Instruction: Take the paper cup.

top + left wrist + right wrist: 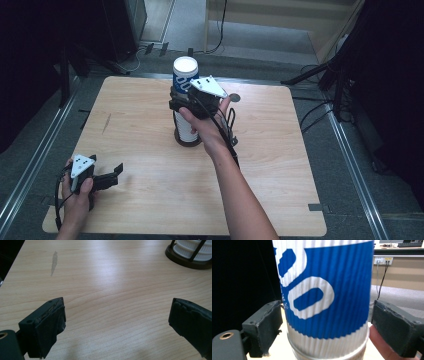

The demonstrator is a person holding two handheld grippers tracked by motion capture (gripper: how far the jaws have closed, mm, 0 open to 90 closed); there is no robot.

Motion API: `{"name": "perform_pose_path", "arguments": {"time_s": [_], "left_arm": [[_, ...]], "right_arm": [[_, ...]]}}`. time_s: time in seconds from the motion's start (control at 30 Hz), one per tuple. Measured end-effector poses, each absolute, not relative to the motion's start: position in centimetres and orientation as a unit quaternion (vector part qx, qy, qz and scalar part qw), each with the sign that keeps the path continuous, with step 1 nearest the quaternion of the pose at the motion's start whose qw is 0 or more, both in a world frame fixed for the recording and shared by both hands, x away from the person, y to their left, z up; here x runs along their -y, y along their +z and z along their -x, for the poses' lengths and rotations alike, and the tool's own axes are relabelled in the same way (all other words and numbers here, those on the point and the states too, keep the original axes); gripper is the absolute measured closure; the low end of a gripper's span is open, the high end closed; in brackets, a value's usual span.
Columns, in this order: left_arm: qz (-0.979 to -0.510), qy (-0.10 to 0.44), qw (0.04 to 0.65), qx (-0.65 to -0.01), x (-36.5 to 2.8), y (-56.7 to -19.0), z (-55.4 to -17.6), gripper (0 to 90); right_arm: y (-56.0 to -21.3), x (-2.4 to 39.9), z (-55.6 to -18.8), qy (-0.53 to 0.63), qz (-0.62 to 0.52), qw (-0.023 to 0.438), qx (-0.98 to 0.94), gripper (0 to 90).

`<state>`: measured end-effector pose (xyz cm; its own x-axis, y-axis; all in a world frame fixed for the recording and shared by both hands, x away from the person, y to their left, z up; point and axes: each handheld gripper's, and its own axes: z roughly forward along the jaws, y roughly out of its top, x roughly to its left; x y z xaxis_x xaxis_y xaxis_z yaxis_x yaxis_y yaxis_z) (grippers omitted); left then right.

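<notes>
Pale wood-grain table [150,120] carries a dark round holder [188,140] near its middle, and a stack of ribbed white paper cups [184,127] stands upright in that holder. On top of the stack sits a cup [324,290] with fine vertical ribs, a blue band with large white figures, and a white rim. Either side of this cup, the right gripper [325,327] has its jaws close beside the wall; whether they press it, I cannot tell. Well away from the holder, the left gripper [117,322] rests spread wide over bare wood.
</notes>
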<state>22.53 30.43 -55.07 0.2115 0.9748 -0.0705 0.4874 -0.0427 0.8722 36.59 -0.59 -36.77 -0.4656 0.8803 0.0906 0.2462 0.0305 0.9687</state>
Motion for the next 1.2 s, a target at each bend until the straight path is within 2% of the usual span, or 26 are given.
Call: {"name": "perform_pose_path", "arguments": {"time_s": [0.23, 0.53, 0.73, 1.2], "left_arm": [[-0.658, 0.295, 0.416, -0.554, -30.4, -55.1, -22.6, 1.7], [-0.659, 0.294, 0.415, -0.555, -30.4, -55.1, -22.6, 1.7], [-0.658, 0.295, 0.414, -0.555, -30.4, -55.1, -22.6, 1.7], [-0.658, 0.294, 0.415, -0.555, -30.5, -55.1, -22.6, 1.7]], "right_arm": [[-36.8, 0.0, -37.2, 0.542, -0.432, 0.312, -0.649, 10.0], [-37.3, -0.4, -37.8, 0.537, -0.438, 0.310, -0.651, 9.1], [-37.5, -0.8, -37.8, 0.535, -0.431, 0.323, -0.651, 13.7], [-37.3, -0.7, -37.5, 0.538, -0.426, 0.324, -0.651, 16.6]]}}
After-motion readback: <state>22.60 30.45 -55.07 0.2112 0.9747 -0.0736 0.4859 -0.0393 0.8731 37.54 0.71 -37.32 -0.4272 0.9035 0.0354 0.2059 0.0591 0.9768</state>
